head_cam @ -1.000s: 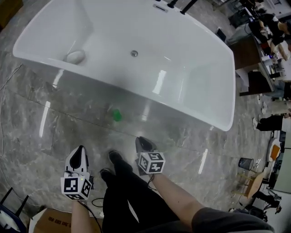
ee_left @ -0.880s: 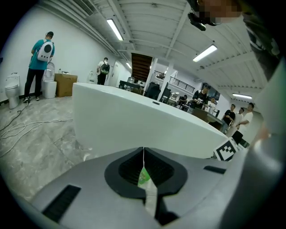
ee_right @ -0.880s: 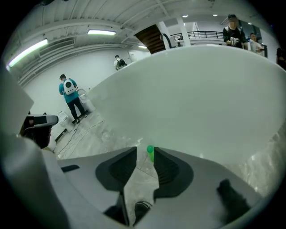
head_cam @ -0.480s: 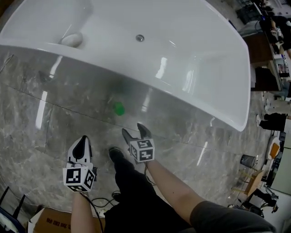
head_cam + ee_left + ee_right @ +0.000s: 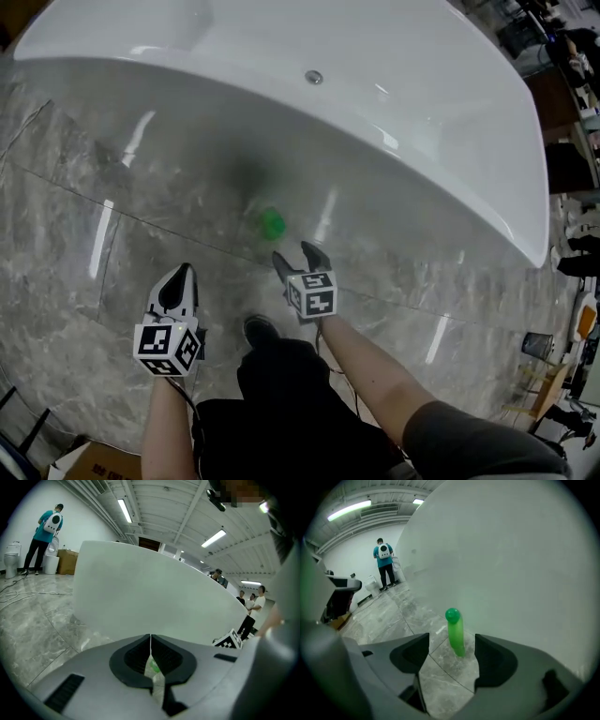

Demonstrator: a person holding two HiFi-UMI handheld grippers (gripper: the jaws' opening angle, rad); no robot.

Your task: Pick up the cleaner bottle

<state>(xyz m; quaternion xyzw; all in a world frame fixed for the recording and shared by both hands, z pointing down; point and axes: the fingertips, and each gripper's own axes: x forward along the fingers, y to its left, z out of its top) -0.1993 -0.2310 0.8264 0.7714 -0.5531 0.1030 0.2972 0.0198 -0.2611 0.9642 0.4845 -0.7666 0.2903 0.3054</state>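
The slim green plastic cleaner bottle (image 5: 271, 222) stands upright just beside the glossy white bathtub (image 5: 441, 122); the right gripper (image 5: 294, 255), jaws just opened wide and still empty, faces it, likely to straddle it; the left gripper (image 5: 178, 281), pressed together, hangs unused farther from the bathtub.

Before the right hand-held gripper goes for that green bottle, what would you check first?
1. Right hand-held gripper open: ok; its jaws have just been opening, nothing between them.
2. Green bottle upright on the floor: ok.
3. Bottle lined up with the gap: ok, in the right gripper view.
4. Bottle reached: not ok; it stands ahead of the jaws, untouched.
5. Room between bottle and bathtub: cannot tell.
6. Left hand-held gripper out of the way: ok; shut, off to the side.
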